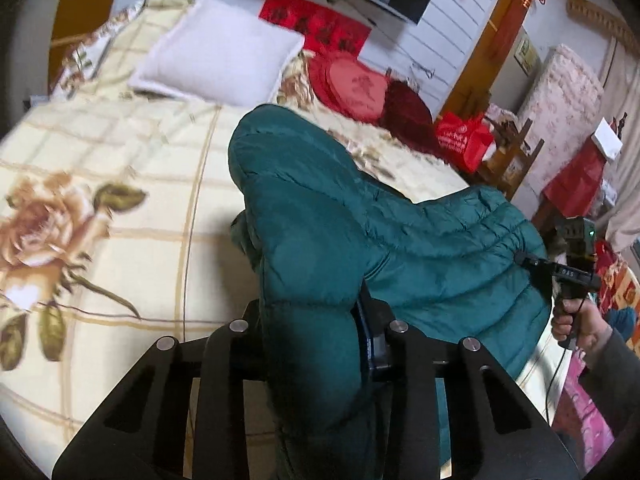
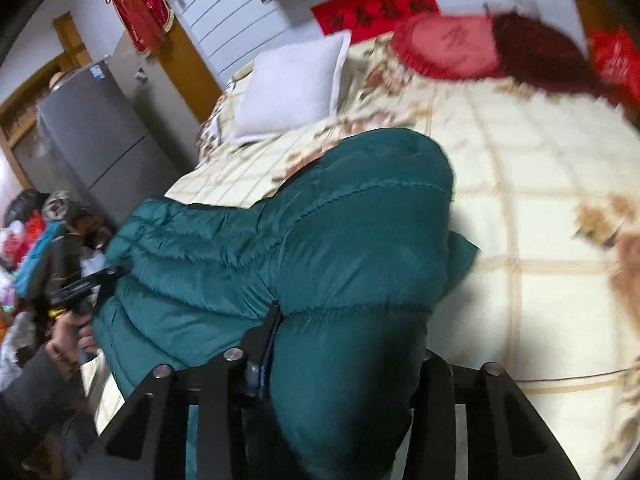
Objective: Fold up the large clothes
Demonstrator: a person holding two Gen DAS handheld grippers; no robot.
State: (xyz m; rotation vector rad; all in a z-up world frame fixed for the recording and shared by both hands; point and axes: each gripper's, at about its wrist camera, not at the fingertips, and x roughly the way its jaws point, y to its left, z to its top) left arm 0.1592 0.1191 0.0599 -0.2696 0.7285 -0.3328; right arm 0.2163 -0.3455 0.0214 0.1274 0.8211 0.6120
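Teal padding fills the space between the fingers of my left gripper [image 1: 316,344]: it is clamped on a thick fold of the green puffer jacket [image 1: 360,220], the quilted cloth bulging up over the black finger frames. My right gripper [image 2: 344,356] grasps another fold of the same jacket in the same way, with the cloth squeezed between its fingers and hanging below them.

Past my grippers the jacket is lifted in a sagging span between the two holds, its far end draped down onto the bed [image 1: 120,168]. From the left wrist view, my right hand [image 1: 576,320] shows at the jacket's right edge, wrapped round the handle of its gripper; from the right wrist view, my left hand [image 2: 68,340] shows at the jacket's left edge.

Beyond the jacket, the bed's cream checked cover with brown roses spreads out. Farther behind the jacket lies a white pillow [image 1: 216,48], and beside that a round red cushion [image 1: 352,84] near the wall. A grey fridge [image 2: 96,132] stands off to the side of the bed.
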